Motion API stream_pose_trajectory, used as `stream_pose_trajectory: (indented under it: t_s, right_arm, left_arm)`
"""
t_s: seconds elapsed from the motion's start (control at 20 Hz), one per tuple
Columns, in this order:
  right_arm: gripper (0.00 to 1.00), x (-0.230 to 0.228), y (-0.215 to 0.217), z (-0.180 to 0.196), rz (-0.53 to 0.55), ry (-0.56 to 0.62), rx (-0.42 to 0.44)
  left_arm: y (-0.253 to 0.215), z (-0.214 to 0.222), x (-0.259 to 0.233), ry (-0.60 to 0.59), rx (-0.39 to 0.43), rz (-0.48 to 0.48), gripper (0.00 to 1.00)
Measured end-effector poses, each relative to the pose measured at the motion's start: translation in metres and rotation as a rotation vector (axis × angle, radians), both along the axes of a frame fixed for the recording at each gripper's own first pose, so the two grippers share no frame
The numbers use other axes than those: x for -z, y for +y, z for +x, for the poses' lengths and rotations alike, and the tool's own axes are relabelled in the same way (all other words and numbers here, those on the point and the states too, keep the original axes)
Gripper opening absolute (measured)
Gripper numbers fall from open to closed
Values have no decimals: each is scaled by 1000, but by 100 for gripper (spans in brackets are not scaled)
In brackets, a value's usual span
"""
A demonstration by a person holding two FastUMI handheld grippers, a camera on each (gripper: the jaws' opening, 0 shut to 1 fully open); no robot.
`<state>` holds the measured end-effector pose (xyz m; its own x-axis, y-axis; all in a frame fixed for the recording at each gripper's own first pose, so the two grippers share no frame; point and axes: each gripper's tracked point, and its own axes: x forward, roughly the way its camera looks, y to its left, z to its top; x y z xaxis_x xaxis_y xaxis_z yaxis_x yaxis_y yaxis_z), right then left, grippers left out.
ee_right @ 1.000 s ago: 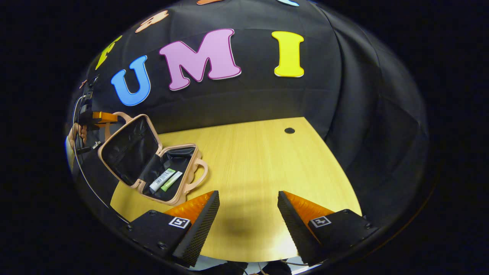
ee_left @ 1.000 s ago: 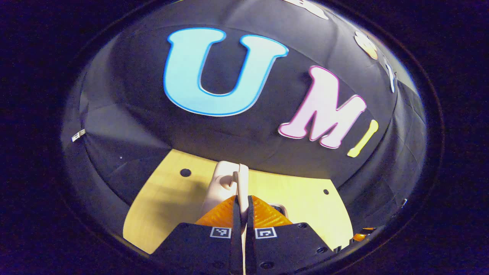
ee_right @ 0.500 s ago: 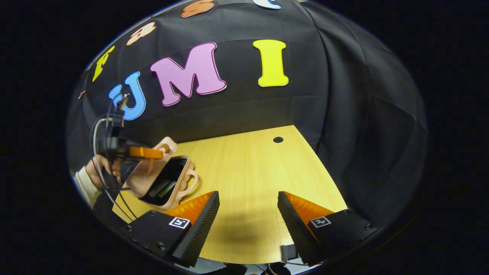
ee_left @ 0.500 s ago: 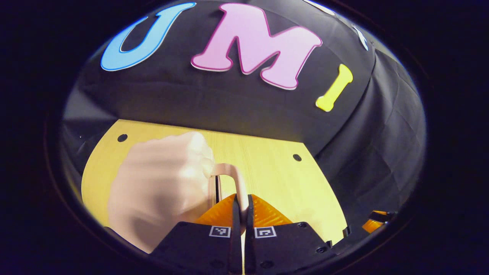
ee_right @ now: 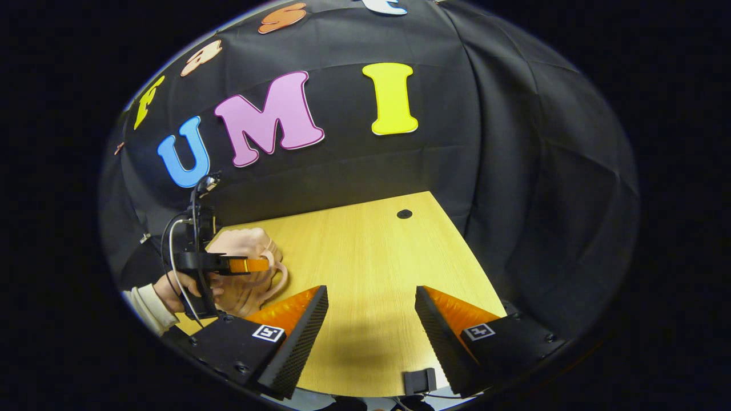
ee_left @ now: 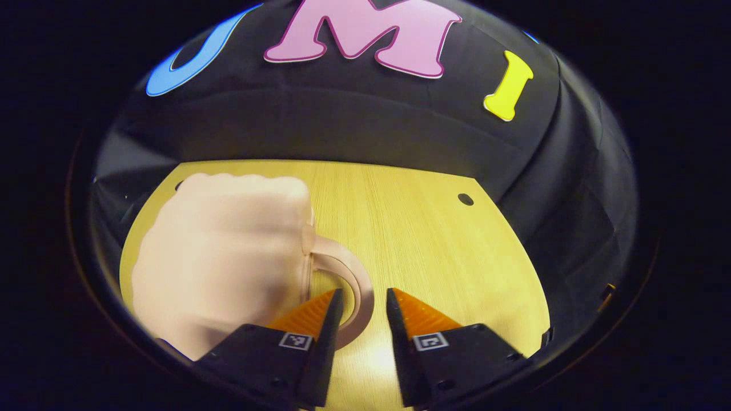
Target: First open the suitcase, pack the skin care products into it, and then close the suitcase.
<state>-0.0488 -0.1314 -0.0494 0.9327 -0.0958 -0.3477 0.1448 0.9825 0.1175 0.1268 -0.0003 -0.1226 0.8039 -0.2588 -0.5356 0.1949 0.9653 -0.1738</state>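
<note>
Left gripper view shows the left gripper (ee_left: 360, 311) open astride the shut suitcase's (ee_left: 223, 257) stiff handle (ee_left: 349, 279), likely its best hold; right gripper (ee_right: 371, 319) open, idle.

No readable text, brand, or number stands on the things here. The only signs are small square black-and-white code markers on the bodies of the hand-held grippers: two on the left hand-held gripper (ee_left: 361, 302), one beside each finger, and two on the right hand-held gripper (ee_right: 371, 319). They carry a pattern, not letters. The suitcase (ee_left: 223, 257) shows no label.
</note>
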Motion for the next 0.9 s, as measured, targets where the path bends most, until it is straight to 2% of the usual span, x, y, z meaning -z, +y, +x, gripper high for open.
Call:
stream_pose_trajectory:
  t_s: [0.05,0.15,0.25,0.35,0.5,0.7,0.9]
  right_arm:
    - [97,-4,4,4,3,-8,-6]
    - [97,-12,18,10,5,-25,-31]
    - [97,-17,34,13,11,-34,-59]
    - [97,-24,50,15,19,-44,-83]
    - [98,-33,73,14,17,-67,-115]
    - [97,-39,93,7,-30,-113,-150]
    - [97,-29,108,5,-63,-112,-195]
  left_arm:
    - [4,-8,-14,-40,-4,19,73]
    - [16,-25,-51,-140,-21,63,88]
    - [34,-48,-89,-236,-64,108,99]
    - [53,-76,-120,-313,-125,134,98]
    - [66,-120,-144,-380,-179,77,98]
    - [75,-168,-150,-460,-227,-24,98]
    - [79,-198,-139,-467,-257,-57,96]
